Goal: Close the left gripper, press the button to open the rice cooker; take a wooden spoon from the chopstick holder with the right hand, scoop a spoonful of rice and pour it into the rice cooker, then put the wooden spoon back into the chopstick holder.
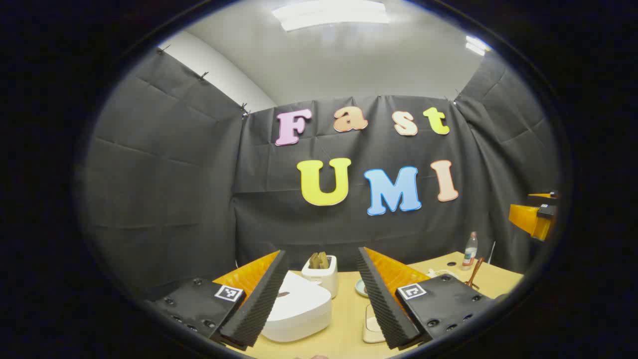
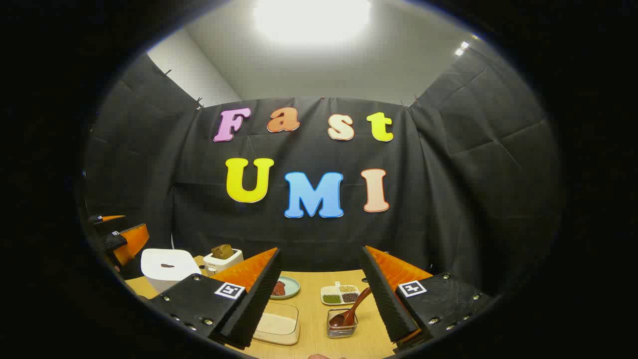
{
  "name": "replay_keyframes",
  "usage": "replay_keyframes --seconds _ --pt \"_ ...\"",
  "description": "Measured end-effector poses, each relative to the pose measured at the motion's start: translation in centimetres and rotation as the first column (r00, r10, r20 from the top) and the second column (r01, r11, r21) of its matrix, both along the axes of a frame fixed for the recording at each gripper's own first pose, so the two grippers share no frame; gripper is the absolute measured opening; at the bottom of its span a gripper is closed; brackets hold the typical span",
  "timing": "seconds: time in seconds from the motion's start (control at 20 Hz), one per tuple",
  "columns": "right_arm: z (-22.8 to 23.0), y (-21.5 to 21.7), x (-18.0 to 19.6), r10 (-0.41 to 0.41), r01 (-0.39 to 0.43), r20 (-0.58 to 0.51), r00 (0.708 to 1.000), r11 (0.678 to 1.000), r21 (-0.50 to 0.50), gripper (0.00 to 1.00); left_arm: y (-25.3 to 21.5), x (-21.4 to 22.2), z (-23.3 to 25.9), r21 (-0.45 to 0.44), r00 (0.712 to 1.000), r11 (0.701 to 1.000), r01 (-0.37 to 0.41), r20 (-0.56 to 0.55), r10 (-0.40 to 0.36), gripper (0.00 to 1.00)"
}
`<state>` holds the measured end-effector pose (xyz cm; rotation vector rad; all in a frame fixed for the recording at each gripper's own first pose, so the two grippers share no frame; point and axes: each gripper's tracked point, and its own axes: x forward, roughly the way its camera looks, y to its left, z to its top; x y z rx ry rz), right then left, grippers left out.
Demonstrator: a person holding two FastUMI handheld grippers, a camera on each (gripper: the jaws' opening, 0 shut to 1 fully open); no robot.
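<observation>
Rice cooker (image 1: pixel 298 311), white and lidded, sat between the spread fingers of the left gripper (image 1: pixel 321 294); the right gripper (image 2: pixel 319 294) gaped, empty, above the wooden spoon (image 2: pixel 349 313).

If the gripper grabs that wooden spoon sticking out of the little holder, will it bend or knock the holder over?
The wooden spoon looks like solid wood, so it will probably stay stiff. It leans tilted in the small wire chopstick holder, which looks light, so a sideways tug might tip or drag it. Its smooth handle may slip a little.
</observation>
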<state>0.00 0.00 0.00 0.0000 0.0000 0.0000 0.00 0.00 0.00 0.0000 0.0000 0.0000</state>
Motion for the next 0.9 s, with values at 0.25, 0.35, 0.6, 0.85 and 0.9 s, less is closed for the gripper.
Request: replay_keyframes --seconds 0.25,0.35,0.6,0.85,0.9 --pt "-0.2 -0.02 0.18 0.007 -0.007 -0.009 1.0 1.0 -0.003 0.96 0.16 -0.03 -0.02 0.003 1.0 1.0 -0.018 -0.003 0.018 0.97" --pt "-0.25 0.0 0.21 0.008 -0.008 -0.009 1.0 1.0 -0.005 0.96 0.15 -0.02 -0.09 0.005 1.0 1.0 -0.021 -0.003 0.021 0.97" --pt "-0.26 0.0 0.17 0.012 -0.012 -0.009 1.0 1.0 -0.009 0.96 0.05 -0.08 -0.04 0.011 1.0 1.0 -0.02 0.0 0.02 0.95" --pt "-0.33 -0.08 0.19 0.011 -0.011 -0.009 1.0 1.0 -0.008 0.96 0.03 -0.13 0.11 0.012 1.0 1.0 -0.021 0.005 0.021 0.97" --pt "-0.26 -0.1 0.17 0.01 -0.01 -0.007 1.0 1.0 -0.008 0.96 0.01 -0.06 0.16 0.013 1.0 1.0 -0.021 0.007 0.021 0.97"
